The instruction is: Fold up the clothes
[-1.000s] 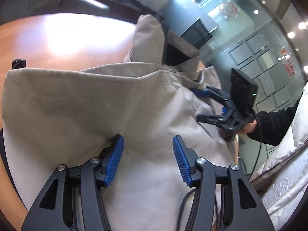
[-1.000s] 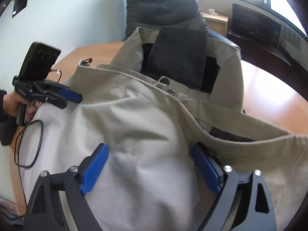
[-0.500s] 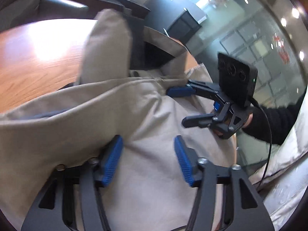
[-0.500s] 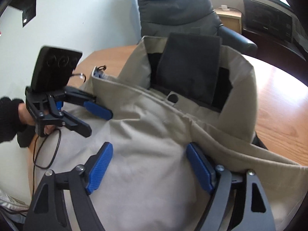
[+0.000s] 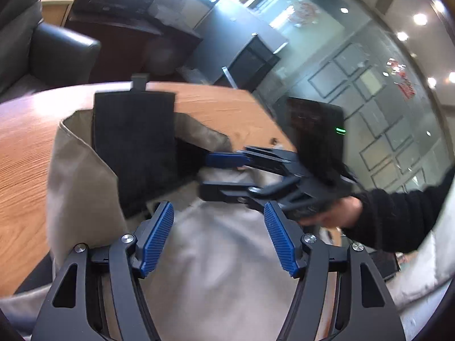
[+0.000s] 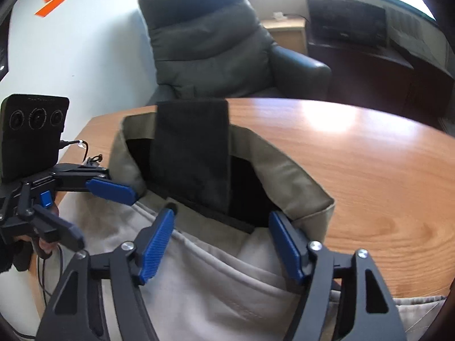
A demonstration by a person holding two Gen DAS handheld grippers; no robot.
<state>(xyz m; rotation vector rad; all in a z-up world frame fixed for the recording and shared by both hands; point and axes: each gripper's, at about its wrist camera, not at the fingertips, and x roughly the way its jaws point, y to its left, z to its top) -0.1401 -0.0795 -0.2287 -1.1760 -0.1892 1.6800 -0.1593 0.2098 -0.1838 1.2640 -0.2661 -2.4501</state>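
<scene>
A: What are the hand-held grippers doing?

B: The left hand-held gripper [image 5: 219,238] has its blue-padded jaws spread wide apart, gripping nothing, poised over the pale cloth of a beige jacket [image 5: 216,272]. Whether the pads brush the cloth I cannot tell. The right hand-held gripper [image 6: 221,244] is also wide apart and holding nothing, its tips near the jacket's collar [image 6: 287,170]. In the left view it reaches in from the right, blurred, held by a hand [image 5: 338,213] in a black sleeve [image 5: 398,213].

A: Where is the jacket?

B: On a wooden counter [image 6: 369,170], close to the near edge. The beige collar stands up and open, showing a black lining and a black flap [image 6: 193,153] hanging down the middle. The body of the jacket spreads toward the cameras in soft rumples.

A: How would it handle?

B: I judge it soft and limp, fairly light, with a slightly stiffer collar that keeps its shape. It should drape and sag when lifted, and the smooth cloth may slip out of a shallow pinch. The best holds look like seamed edges: the collar rim or the stitched hem, where the cloth is doubled.

A: Anything else around?

B: A dark padded armchair [image 6: 210,42] stands behind the counter, and a black cable [image 6: 42,278] trails from the left hand-held gripper.
</scene>
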